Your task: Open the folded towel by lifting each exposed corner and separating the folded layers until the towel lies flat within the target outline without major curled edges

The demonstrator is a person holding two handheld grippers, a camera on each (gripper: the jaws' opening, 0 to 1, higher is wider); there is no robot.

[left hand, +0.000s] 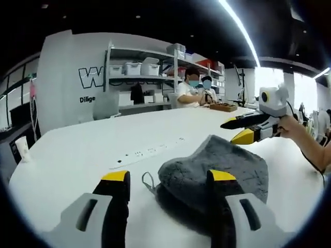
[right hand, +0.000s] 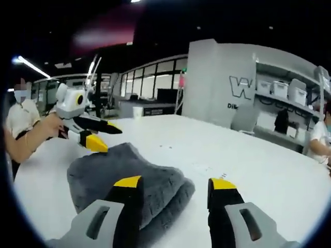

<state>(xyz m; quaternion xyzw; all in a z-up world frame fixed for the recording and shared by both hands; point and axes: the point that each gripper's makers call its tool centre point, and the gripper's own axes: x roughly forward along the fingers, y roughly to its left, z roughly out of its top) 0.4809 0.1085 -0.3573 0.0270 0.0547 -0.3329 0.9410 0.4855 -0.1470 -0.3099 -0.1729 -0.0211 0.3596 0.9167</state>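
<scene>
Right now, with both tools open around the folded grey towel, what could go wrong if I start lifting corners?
1. The towel is a thick bundle, so the left tool may pinch several layers together and lift the whole fold.
2. The hanging loop at the near edge could snag a fingertip.
3. The right tool hovers over the rounded fold, not a corner; closing there would probably drag the towel across the white table.

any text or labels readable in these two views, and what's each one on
"W": large outlined letter on the white wall panel, cut off by the grey metal shelving unit; also on the panel in the right gripper view.
"Dilige": small dark line under it, cut off.
Small dark marks on the white tabletop: too small to read.
White storage bins: no label legible.
</scene>
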